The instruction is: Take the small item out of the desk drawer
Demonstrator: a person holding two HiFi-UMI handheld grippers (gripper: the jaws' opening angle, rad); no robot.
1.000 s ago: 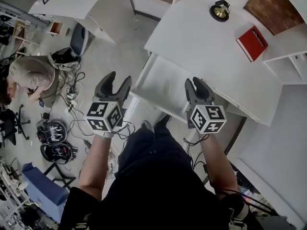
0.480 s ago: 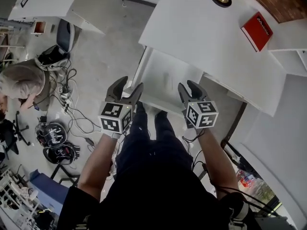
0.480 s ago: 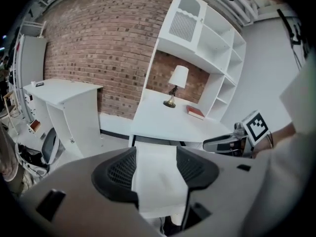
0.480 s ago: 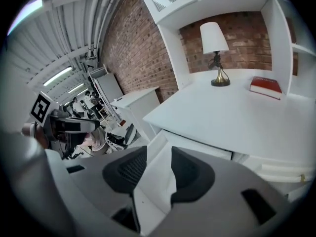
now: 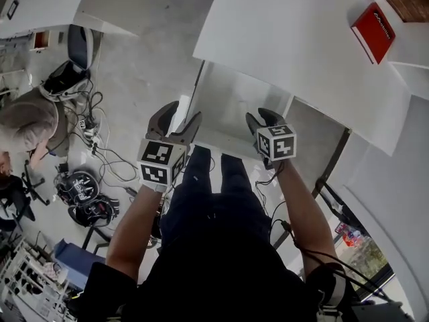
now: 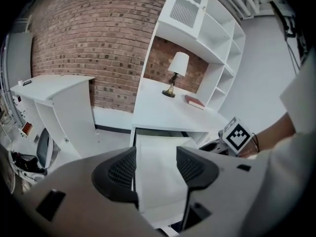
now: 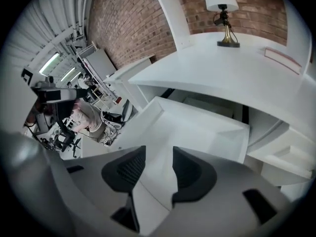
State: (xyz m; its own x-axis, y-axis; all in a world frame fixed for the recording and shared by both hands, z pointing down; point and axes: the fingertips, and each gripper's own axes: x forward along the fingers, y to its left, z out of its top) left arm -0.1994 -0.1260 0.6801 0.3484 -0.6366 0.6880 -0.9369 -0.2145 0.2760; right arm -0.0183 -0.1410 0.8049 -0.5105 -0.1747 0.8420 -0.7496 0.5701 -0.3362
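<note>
**Two open grippers poised at the front of an open, bare-looking desk drawer**

Seen from the head view, the person stands at a white desk, forearms reaching forward and down. The left gripper [image 5: 182,115] sits over the front left corner of the pulled-out drawer [image 5: 234,99]. Its jaws stand well apart and hold nothing; in the left gripper view [image 6: 155,169] only the drawer's white floor [image 6: 158,144] shows between them. The right gripper [image 5: 263,121] sits over the front edge towards the right. Its jaws have just been opening and are now wide, with nothing between them but the drawer [image 7: 197,127] beyond, as the right gripper view [image 7: 157,169] shows.

The drawer lies ahead of and below both grippers. Its long axis runs away from the person, back under the desk [image 5: 281,39]. Both grippers look about equally near to it.

The small item cannot be made out in any view. The visible drawer floor is plain white, so the item is probably towards the back, in the part under the desktop. Which hand is better placed cannot be judged yet.

Farther off, on the desktop, stand a lamp [image 6: 175,73] and a red book [image 5: 373,32].
</note>
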